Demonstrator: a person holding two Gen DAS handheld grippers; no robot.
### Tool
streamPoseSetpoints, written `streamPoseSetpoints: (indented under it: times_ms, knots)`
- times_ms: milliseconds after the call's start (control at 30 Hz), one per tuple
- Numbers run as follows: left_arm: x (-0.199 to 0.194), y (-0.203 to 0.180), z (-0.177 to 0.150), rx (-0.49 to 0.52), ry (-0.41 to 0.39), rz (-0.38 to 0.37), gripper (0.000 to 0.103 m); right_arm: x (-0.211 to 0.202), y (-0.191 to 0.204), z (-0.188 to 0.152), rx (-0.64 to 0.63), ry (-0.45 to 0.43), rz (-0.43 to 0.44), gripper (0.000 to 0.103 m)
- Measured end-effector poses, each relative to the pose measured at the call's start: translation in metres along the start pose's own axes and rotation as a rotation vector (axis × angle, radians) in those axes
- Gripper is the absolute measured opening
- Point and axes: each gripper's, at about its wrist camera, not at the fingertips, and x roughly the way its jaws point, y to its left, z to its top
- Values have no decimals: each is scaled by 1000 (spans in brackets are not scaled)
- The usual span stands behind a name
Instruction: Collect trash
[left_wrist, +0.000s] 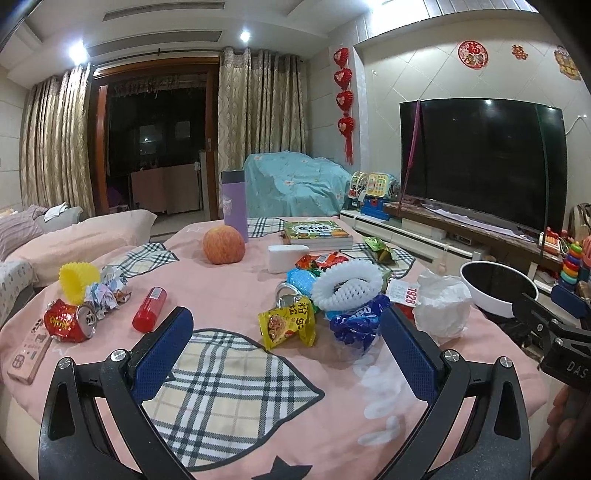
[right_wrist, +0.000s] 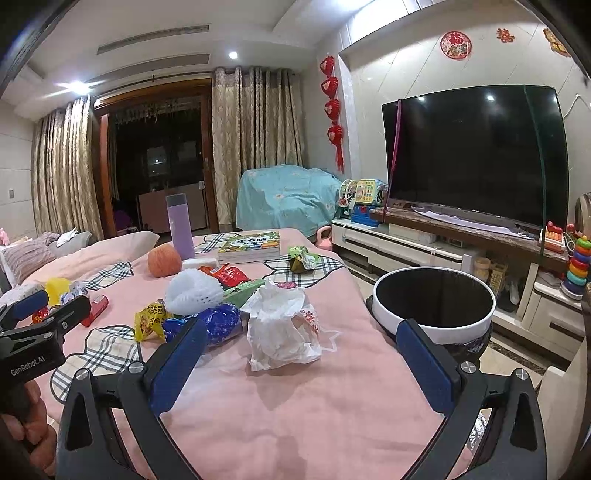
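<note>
Left gripper (left_wrist: 286, 332): fingers spread apart, holding nothing, above the pink quilted table cover (left_wrist: 229, 291). Right gripper (right_wrist: 303, 345): fingers spread apart, holding nothing. Landmark: crumpled white plastic bag (right_wrist: 282, 328). The round white bin with black liner (right_wrist: 434, 306) stands right of the bag, off the table edge. The blue Oreo wrapper (right_wrist: 216, 323), yellow snack packet (right_wrist: 149, 319) and white foam fruit net (right_wrist: 192, 290) lie left of the bag.
</note>
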Motion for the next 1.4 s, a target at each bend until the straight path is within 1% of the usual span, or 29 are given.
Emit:
streamPoseSetpoints:
  times_ms: [667,1400]
  knots:
    - [-1,-1,-1,0,0,-3,103,4,2,-4,-3,19,11,103]
    - [13,-1,-5,-8,42,-9,103,11,1,-6,8,36,24,103]
